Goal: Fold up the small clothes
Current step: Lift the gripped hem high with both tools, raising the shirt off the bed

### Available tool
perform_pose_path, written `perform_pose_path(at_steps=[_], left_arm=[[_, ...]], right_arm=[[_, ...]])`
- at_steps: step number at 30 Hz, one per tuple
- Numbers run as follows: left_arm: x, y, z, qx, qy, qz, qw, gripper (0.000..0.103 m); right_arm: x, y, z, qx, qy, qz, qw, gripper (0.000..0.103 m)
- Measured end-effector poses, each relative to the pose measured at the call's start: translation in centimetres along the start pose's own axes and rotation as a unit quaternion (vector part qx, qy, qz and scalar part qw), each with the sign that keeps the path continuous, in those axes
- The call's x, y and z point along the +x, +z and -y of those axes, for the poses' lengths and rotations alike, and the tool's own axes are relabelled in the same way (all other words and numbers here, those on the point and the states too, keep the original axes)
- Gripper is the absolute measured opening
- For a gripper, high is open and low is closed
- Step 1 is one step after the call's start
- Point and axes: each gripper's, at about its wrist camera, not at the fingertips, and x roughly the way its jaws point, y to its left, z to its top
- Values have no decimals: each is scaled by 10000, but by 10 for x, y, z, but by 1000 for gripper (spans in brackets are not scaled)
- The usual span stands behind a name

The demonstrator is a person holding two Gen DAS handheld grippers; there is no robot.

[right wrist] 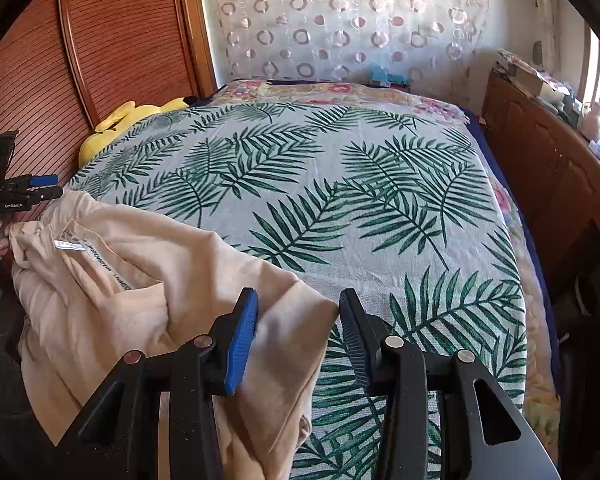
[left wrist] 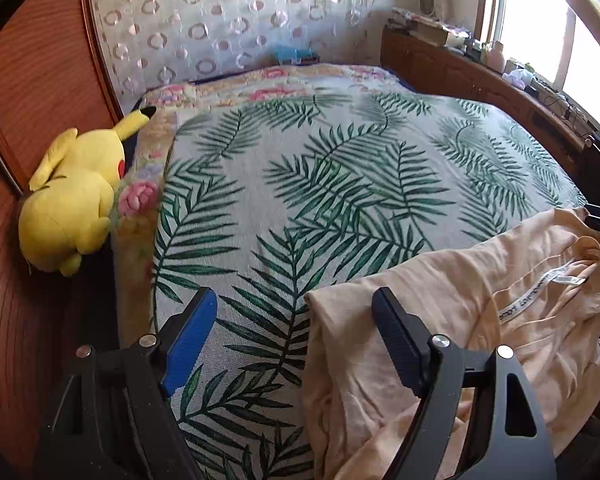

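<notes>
Right wrist: leaf-print bedspread (right wrist: pixel 340 184), wooden wardrobe (right wrist: pixel 112 40) beside.

The garment's (left wrist: pixel 480 320) lower part is cut off; its label print is unreadable.

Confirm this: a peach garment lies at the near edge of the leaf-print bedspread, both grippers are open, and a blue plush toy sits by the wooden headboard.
Not quite: the plush toy is yellow, not blue, as the left wrist view shows. The rest holds: the peach garment lies at the near edge of the bedspread, and the left gripper and right gripper are open.
</notes>
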Motion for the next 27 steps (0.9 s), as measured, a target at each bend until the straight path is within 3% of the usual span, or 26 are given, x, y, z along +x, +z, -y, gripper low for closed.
perform_pose_path(at_steps=[6, 10, 17, 21, 23, 26, 27], left_arm=[[15, -7, 2, -7, -19, -261, 9997, 81], [17, -7, -2, -135, -145, -301, 9994, 81], [14, -7, 0, -114, -252, -291, 9992, 80], [9, -8, 8, 57, -536, -277, 9982, 52], [8, -8, 11, 93, -632, -281, 9976, 44], [7, -9, 12, -8, -785, -238, 9966, 25], [5, -10, 12, -17, -801, -215, 9966, 16]], right_arm=[[13, -2, 1, -8, -38, -183, 9998, 47], [18, -3, 4, 75, -60, -155, 9998, 54], [16, -9, 2, 118, -87, -74, 9999, 56], [15, -10, -1, 68, 98, -103, 9999, 56], [14, -11, -4, -23, 162, -110, 9998, 54], [14, -12, -11, -176, 260, -109, 9994, 31], [14, -12, -12, -189, 320, -114, 9992, 18]])
